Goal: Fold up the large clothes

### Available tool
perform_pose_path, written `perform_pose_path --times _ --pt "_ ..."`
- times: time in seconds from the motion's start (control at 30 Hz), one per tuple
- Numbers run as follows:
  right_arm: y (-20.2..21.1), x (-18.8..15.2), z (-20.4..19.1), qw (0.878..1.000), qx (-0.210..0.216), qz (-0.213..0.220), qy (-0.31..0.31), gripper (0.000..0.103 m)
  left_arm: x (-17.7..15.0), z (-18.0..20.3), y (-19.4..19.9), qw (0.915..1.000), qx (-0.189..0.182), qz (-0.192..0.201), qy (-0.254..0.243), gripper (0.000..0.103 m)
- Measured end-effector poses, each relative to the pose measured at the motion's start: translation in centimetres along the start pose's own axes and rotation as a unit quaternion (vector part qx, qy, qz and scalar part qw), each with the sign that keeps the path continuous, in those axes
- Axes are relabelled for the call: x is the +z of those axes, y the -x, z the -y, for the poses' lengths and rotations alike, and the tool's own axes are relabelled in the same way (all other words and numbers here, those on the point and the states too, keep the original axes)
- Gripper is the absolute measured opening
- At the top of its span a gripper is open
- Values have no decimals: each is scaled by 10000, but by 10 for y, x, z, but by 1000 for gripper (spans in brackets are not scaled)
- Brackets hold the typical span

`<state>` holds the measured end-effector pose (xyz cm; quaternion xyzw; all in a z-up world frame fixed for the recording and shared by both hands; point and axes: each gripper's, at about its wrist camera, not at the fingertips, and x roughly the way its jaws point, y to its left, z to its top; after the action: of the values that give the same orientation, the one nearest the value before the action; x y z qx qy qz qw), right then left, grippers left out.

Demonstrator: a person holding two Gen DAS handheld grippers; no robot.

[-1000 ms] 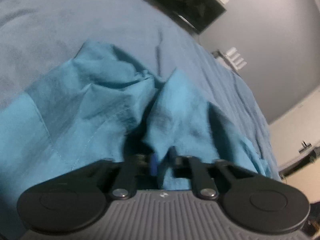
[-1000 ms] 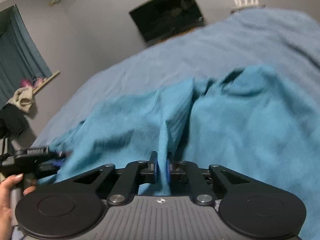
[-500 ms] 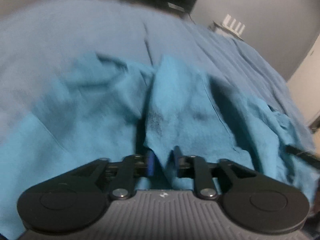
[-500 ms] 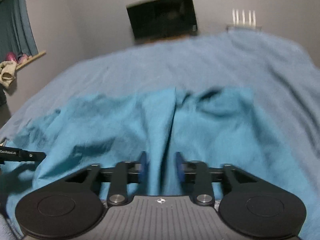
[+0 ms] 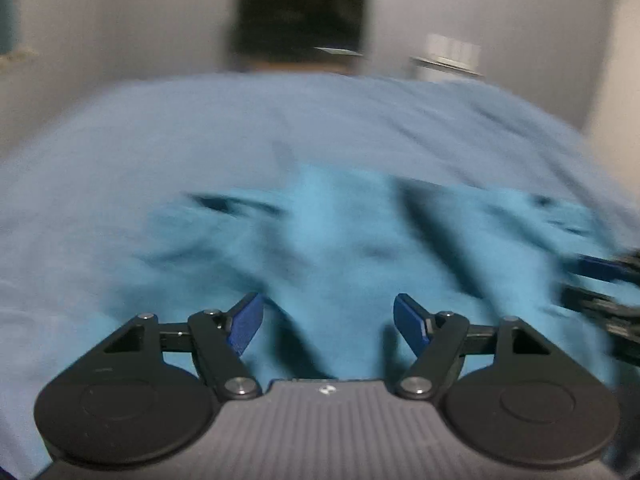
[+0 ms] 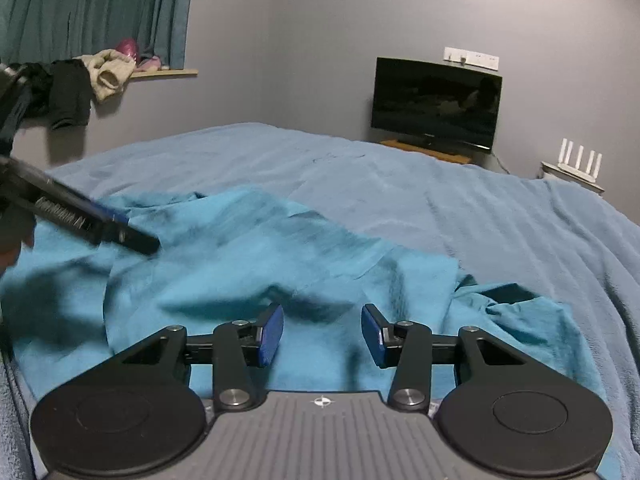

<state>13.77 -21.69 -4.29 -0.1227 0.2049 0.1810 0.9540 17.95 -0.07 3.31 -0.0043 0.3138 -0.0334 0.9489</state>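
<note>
- Lay rumpled across the near half of the bed (image 6: pixel 400 184), close to its near edge: one teal garment (image 6: pixel 248 264), large, with ridges and dark creases running through it.
- Judged soft, light and limp, likely to sag and bunch wherever lifted at a single point; not fragile, not slippery.
- Best taken by a hem or corner, one grip at each end of the same edge, so the cloth hangs flat; the loose corner toward the bed's right edge looked the easiest hold.
- Counted: one bed, one garment, two grippers.
- Left gripper (image 5: pixel 328 324): fingers wide apart and opening, over the cloth but pressing on none of it; view heavily blurred.
- Right gripper (image 6: pixel 322 334): fingers apart, nothing pinched between the blue pads (image 6: pixel 270 336), cloth lying below them.
- Seen beyond the bed's far edge: one dark television (image 6: pixel 436 104).
</note>
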Motion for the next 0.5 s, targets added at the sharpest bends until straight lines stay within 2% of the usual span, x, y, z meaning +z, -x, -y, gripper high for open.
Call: perform_pose_path --times 0.03,0.07,0.13,0.2,0.23,0.3,0.4,0.43,0.5 --pt "0 4 0 10000 36 0 -34 46 1 -3 4 9993 322 175 -55 71" --pt "1 5 2 9999 67 19 -79 46 2 -6 7 9986 421 317 -79 71" --pt "3 8 0 9996 182 72 -190 46 2 -7 9 9984 -123 545 20 72" --pt "1 8 0 9991 339 69 -247 46 -4 -1 2 9936 -959 585 97 72" --pt "-4 7 -1 9989 400 19 -241 46 -7 5 -4 9907 -1257 526 40 72" --pt "-11 2 -5 9987 449 -173 -136 47 -13 28 -23 9883 -1484 197 -294 72" --pt "-29 -7 -7 9966 323 -747 83 47 -25 45 -49 9845 -1448 -615 -779 72" --pt "-33 -10 -7 9958 239 -871 166 47 -28 47 -55 9838 -1382 -786 -829 72" --pt "-36 -12 -6 9949 203 -964 199 47 -29 47 -62 9828 -1375 -872 -874 74"
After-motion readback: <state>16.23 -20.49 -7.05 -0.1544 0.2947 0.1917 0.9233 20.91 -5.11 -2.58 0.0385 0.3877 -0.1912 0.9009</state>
